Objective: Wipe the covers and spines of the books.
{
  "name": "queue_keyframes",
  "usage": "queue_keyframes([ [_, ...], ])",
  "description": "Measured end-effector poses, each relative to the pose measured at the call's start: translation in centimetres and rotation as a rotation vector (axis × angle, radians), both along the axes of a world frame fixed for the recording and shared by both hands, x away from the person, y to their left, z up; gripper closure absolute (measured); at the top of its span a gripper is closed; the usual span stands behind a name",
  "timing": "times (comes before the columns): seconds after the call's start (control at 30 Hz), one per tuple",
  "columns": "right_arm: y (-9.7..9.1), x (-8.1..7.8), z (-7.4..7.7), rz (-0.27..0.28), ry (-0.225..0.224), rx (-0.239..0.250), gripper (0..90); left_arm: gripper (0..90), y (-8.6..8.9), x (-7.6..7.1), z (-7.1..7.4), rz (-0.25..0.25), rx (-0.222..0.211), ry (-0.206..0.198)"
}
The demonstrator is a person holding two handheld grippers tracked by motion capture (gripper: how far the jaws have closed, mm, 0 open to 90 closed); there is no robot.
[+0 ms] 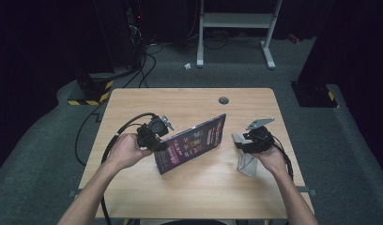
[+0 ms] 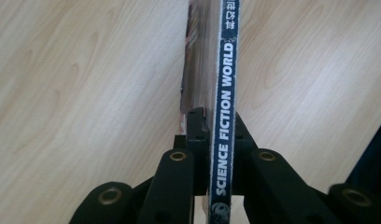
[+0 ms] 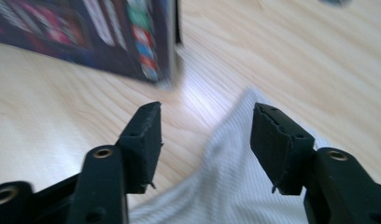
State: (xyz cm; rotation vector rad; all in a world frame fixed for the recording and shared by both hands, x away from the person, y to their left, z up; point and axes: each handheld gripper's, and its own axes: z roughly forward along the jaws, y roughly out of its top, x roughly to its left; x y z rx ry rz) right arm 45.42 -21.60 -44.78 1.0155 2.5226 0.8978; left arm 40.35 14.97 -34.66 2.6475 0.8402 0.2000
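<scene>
High view: a light wooden surface [image 1: 189, 187] with a round grey cable port [image 1: 223, 100] near its far edge stands on dark grey carpet [image 1: 44, 140] in a dim room. Behind it are the legs of a white frame [image 1: 236, 21], loose black cables [image 1: 142, 65], a scrap of white paper [image 1: 187, 66] and yellow-and-black striped floor blocks [image 1: 91, 96].

The left gripper [image 1: 154, 136] holds a magazine [image 1: 192, 140] upright on its edge near the middle of the surface, cover tilted toward the person. In the left gripper view the jaws are clamped on the magazine's spine (it reads "SCIENCE FICTION WORLD").

The right gripper [image 1: 248, 143] sits low over a white cloth [image 1: 246, 161] on the right side of the surface, apart from the magazine. In the right gripper view its jaws stand wide apart, and the ribbed cloth [image 3: 235, 177] lies below and between them, with neither pad pressing on it.
</scene>
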Motion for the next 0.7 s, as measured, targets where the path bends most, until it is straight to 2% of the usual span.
queue_keyframes([
  [0.1, -0.1, 0.3, -1.1, -0.058, 0.012, -0.033, 38.4, 83.8, 0.2, 0.2, -0.2, 0.055, -0.042, 0.011],
  [0.17, -0.2, 0.8, -1.9, -0.101, 0.044, -0.052, 35.9, 83.8, 0.5, 0.3, -0.4, 0.087, -0.065, 0.016],
  [0.27, -0.5, 1.2, -2.7, -0.141, 0.076, -0.055, 34.2, 83.8, 1.0, 0.5, -0.6, 0.125, -0.104, 0.028],
  [0.3, -0.8, 1.6, -3.4, -0.168, 0.106, -0.065, 31.9, 83.8, 1.2, 0.5, -0.7, 0.135, -0.117, 0.034],
  [0.33, -0.8, 1.6, -3.4, -0.168, 0.106, -0.065, 31.9, 83.8, 1.4, 0.6, -0.8, 0.142, -0.127, 0.037],
  [0.47, -1.3, 2.2, -4.6, -0.212, 0.153, -0.073, 29.1, 83.8, 1.9, 0.7, -1.0, 0.168, -0.164, 0.047],
  [0.53, -1.3, 2.2, -5.0, -0.221, 0.163, -0.06, 29.5, 83.8, 2.1, 0.8, -1.2, 0.178, -0.18, 0.053],
  [0.6, -1.3, 2.1, -5.0, -0.224, 0.152, -0.051, 39.8, 83.8, 2.3, 0.8, -1.3, 0.185, -0.198, 0.058],
  [0.7, -0.9, 1.6, -4.9, -0.178, 0.144, -0.038, 65.0, 83.8, 2.2, 0.8, -1.2, 0.189, -0.211, 0.058],
])
